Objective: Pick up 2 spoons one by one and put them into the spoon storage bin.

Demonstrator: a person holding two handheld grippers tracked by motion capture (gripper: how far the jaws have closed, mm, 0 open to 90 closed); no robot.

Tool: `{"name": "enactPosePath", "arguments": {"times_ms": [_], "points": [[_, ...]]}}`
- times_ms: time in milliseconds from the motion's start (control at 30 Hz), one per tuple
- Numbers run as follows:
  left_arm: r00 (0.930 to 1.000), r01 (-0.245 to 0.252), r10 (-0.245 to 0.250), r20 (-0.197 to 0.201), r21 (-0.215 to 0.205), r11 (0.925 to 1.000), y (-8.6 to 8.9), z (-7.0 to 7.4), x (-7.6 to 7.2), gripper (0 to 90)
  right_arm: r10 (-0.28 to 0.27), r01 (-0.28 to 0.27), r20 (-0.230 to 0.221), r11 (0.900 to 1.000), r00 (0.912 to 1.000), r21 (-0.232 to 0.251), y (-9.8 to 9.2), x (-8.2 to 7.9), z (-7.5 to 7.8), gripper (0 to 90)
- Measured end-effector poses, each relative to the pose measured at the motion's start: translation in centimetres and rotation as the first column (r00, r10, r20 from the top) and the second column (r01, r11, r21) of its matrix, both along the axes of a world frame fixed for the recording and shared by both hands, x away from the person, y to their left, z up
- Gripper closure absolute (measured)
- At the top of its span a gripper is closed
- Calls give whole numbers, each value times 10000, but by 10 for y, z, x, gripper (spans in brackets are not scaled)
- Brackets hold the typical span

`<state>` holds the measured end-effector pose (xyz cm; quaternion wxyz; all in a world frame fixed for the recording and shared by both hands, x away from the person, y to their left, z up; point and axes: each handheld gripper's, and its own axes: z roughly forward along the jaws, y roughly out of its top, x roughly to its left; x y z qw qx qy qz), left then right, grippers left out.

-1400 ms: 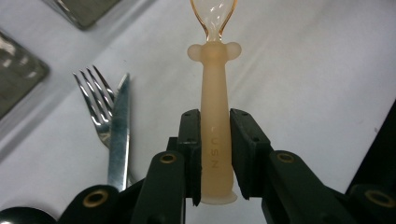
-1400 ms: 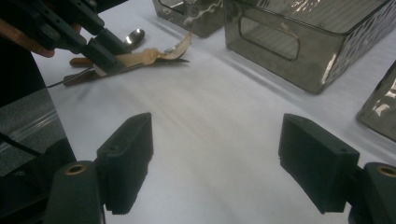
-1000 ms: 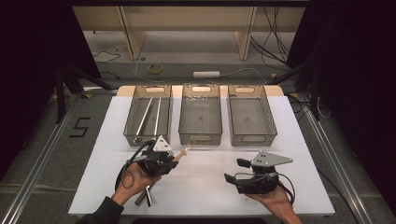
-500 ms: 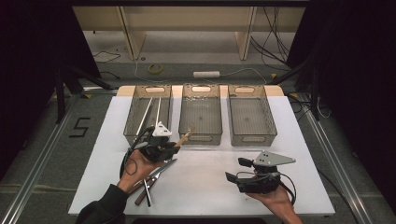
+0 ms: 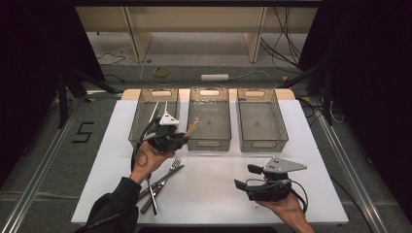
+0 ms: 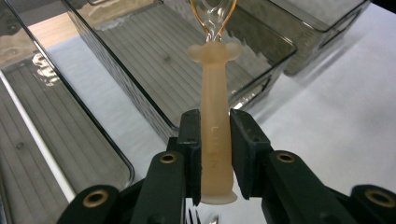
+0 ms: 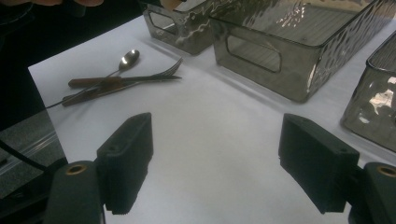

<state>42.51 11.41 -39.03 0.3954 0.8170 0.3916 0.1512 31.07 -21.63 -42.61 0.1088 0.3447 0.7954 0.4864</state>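
Above middle bin point(image 5: 209, 121): left gripper point(image 6: 215, 154) clamps peach spoon handle point(image 6: 214, 130), embossed lettering unreadable. Three bins in row. "5" point(image 5: 83, 132) marked on floor. Right gripper point(image 7: 217, 163) open, empty. Cutlery pile point(image 5: 158, 182) on table.

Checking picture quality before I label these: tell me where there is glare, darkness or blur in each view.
High view: the white table is brightly lit, with black surroundings at both sides. Left gripper view: the beige handle clamped in the left gripper is sharp; the bins behind show soft reflections. Right gripper view: glare ripples on the clear bins; the right gripper is near and slightly soft.
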Motion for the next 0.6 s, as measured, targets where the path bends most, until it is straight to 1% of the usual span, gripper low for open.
{"name": "enactPosePath", "arguments": {"times_ms": [167,267,367,433,467,533,600], "points": [[9998,-210,212,60,-211,9996,-2,4,10,742,1,-1,16,10000,10000,23,0,0,0,272],[9994,-334,336,68,-243,9991,-3,5,17,742,6,-7,-8,10000,10000,-14,0,0,0,273],[9990,-439,439,-8,-451,9980,-5,5,24,742,25,-25,5,10000,10000,-18,0,0,0,272],[9990,-450,450,-24,-289,9986,-7,5,28,742,36,-36,-18,10000,10000,-18,0,0,-1,272],[9990,-451,450,-46,-294,9985,-8,5,29,742,28,-29,-37,10000,10000,-27,0,0,-1,272],[9983,-559,551,-167,-544,9970,-9,3,33,742,36,-36,-38,10000,10000,-40,0,0,-1,273],[9979,-635,626,-194,-484,9968,-11,1,35,742,46,-47,-45,10000,10000,-10,1,1,-1,273]]}}
